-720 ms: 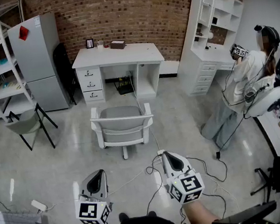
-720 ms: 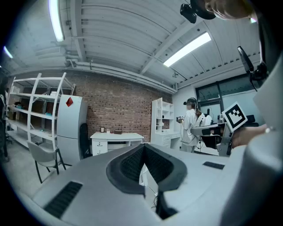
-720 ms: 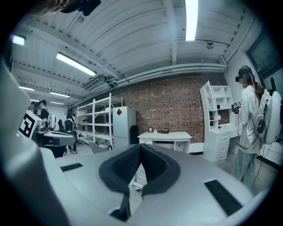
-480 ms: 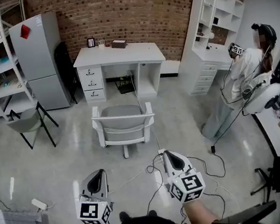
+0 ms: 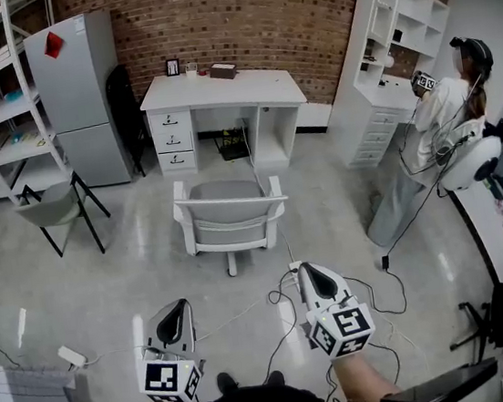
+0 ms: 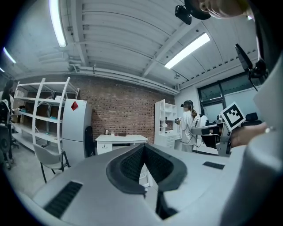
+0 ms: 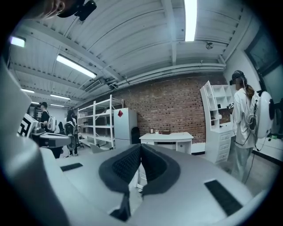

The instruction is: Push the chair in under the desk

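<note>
Starting with what is hiding: in the head view the wearer's forearms are running off the bottom edge, so only the left tongs (image 5: pixel 175 307) and the right tongs (image 5: pixel 303 271), with their marker cubes, are showing in full. The chair (image 5: pixel 231 217) is turning its backrest toward the camera, which is covering much of the seat, and only a short piece of its base is peeking out underneath. The dark things lying in the kneehole of the tabletop (image 5: pixel 223 89) are too small to make out. In the left gripper view the grey body of the tongs is blocking the lower half, and the chair is getting lost behind it. The same is happening in the right gripper view, where the tabletop is standing clear above the jaws.

Both tongs are sitting clenched, pads pressed together, nothing between them. They are hovering side by side low in the frame, pointing up the picture toward the chair. The chair is standing well apart from them at the centre of the frame on the floor (image 5: pixel 107 288). It is sitting in front of the tabletop's opening, with a strip of bare floor between the two. Loose cables (image 5: pixel 275 307) are trailing across the floor between the tongs and the chair.
</note>
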The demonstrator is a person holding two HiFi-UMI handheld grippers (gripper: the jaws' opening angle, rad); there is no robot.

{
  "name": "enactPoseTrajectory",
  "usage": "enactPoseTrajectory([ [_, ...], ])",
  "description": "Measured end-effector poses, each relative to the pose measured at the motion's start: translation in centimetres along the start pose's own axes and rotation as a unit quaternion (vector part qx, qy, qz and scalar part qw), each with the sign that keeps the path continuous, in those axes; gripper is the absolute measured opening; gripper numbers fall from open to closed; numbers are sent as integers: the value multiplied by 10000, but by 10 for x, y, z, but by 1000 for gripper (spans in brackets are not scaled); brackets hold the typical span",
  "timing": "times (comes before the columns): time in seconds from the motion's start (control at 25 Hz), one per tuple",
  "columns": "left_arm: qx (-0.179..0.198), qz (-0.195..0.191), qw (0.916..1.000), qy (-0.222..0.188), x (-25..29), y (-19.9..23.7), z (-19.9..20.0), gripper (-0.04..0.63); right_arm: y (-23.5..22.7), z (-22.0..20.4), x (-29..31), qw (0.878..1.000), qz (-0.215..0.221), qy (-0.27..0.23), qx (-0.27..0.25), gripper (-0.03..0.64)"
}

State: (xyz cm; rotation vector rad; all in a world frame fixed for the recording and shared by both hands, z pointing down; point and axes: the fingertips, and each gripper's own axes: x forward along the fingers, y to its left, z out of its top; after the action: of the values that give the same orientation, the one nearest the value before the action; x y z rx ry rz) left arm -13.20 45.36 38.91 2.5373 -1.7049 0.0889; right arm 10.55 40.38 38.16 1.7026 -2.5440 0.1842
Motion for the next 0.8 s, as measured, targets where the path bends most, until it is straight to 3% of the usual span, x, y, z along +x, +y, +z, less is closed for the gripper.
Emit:
enactPoseTrajectory([
  [0.32,-83,-31,10000,-1,-9,19,1,6,22,-3,15,9996,18,94,250,8],
  [0.8,-137,-300,9994,-139,-18,47,-6,6,63,-5,29,9999,-14,1,171,8],
])
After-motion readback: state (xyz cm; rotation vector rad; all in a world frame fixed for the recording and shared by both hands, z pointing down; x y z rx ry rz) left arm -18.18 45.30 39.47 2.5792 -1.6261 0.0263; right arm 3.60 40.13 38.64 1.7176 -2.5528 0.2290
